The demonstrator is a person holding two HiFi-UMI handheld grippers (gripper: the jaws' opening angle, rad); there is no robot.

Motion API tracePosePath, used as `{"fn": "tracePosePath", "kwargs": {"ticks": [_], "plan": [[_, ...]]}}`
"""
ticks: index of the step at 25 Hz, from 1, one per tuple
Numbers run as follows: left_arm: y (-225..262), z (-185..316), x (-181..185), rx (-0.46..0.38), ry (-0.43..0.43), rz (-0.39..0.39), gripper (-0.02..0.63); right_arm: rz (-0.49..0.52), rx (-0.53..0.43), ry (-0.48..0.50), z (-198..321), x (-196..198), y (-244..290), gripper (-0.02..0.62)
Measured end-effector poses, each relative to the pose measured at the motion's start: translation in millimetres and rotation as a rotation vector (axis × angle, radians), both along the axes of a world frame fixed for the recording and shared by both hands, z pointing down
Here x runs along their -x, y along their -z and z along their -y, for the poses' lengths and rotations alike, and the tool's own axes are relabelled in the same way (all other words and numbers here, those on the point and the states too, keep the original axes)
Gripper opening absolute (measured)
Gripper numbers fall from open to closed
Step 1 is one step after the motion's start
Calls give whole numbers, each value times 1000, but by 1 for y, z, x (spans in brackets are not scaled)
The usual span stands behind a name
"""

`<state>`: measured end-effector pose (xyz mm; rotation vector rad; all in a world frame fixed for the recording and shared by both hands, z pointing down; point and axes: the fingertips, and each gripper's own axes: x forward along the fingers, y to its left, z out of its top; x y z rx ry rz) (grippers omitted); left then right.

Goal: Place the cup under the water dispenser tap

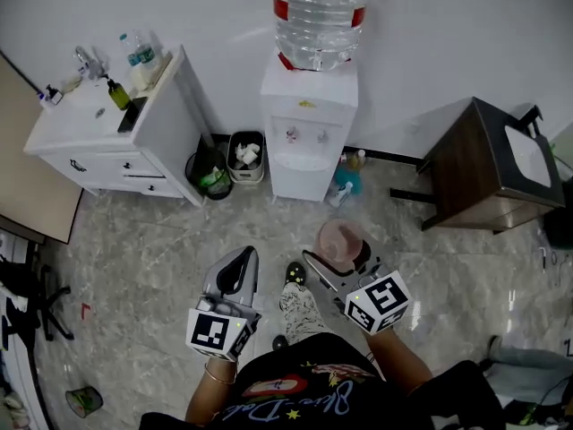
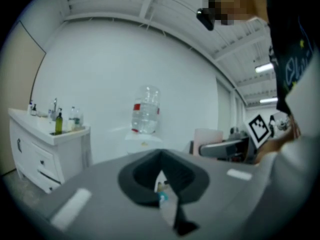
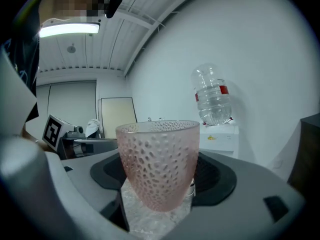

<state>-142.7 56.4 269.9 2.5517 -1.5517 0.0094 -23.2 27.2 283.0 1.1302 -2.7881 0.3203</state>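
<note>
Only the right gripper view shows dimples on the cup (image 3: 159, 159) its tool (image 3: 162, 194) grips.

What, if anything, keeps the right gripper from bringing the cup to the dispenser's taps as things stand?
Probably nothing; it looks reachable. The right gripper holds the pink cup, bare floor lies between it and the water dispenser, and the recess under the taps looks empty.

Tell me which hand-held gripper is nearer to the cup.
Right. The right hand-held gripper is shut on the cup. The left hand-held gripper, jaws together and empty, is apart from the cup, to its left in the head view.
</note>
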Motion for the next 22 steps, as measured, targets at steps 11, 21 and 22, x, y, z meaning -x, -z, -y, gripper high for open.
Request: {"fn": "tracePosePath", "kwargs": {"ticks": [11, 21, 22], "plan": [[-99, 229, 19, 62, -118, -3, -2, -61, 23, -148, 254, 35, -139, 382], [-241, 323, 2, 146, -234, -1, -2, -69, 39, -351, 359, 53, -294, 381], [-250, 324, 0, 158, -243, -13, -2, -74, 45, -364, 367, 53, -308, 382]]}}
